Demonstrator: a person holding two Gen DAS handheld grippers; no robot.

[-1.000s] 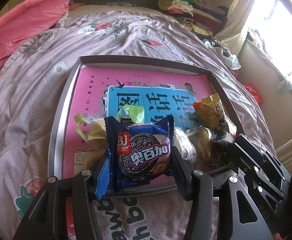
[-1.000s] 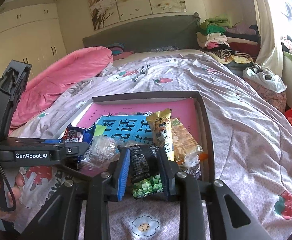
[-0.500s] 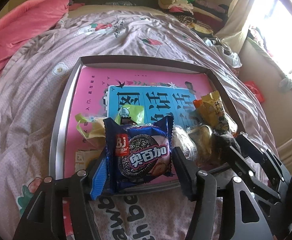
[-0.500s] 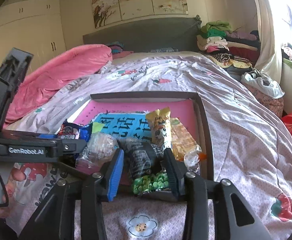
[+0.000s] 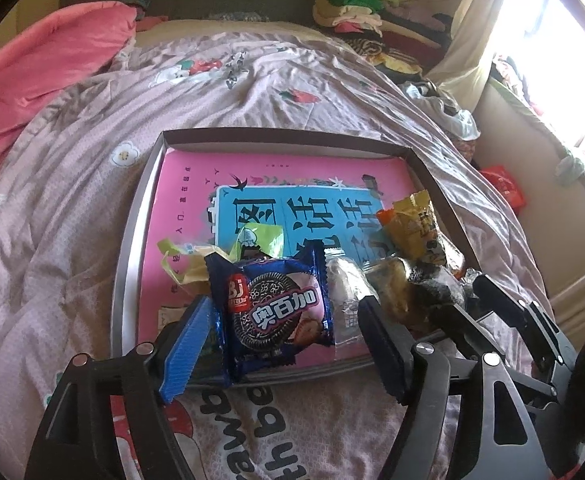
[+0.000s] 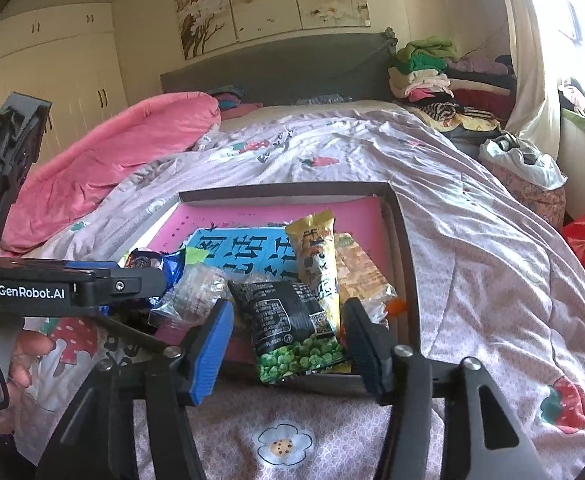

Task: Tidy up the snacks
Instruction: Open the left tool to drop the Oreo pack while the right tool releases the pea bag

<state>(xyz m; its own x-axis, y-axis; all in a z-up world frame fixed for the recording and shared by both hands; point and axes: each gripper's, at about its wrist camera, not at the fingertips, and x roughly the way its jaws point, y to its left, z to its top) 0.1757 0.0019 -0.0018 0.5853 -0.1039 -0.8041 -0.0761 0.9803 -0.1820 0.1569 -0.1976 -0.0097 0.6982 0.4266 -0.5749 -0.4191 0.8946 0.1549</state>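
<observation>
Hand-held grippers [image 5: 282,344] [image 6: 286,340] both just opening: cookie pack [image 5: 276,316], pea bag [image 6: 292,328] released

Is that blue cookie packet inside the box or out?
Inside. The blue cookie packet lies in the box near its front edge.

A blue cookie packet [image 5: 276,312] and black pea packet [image 6: 292,328] lie flat among other snacks in the shallow tray [image 5: 284,140].
</observation>
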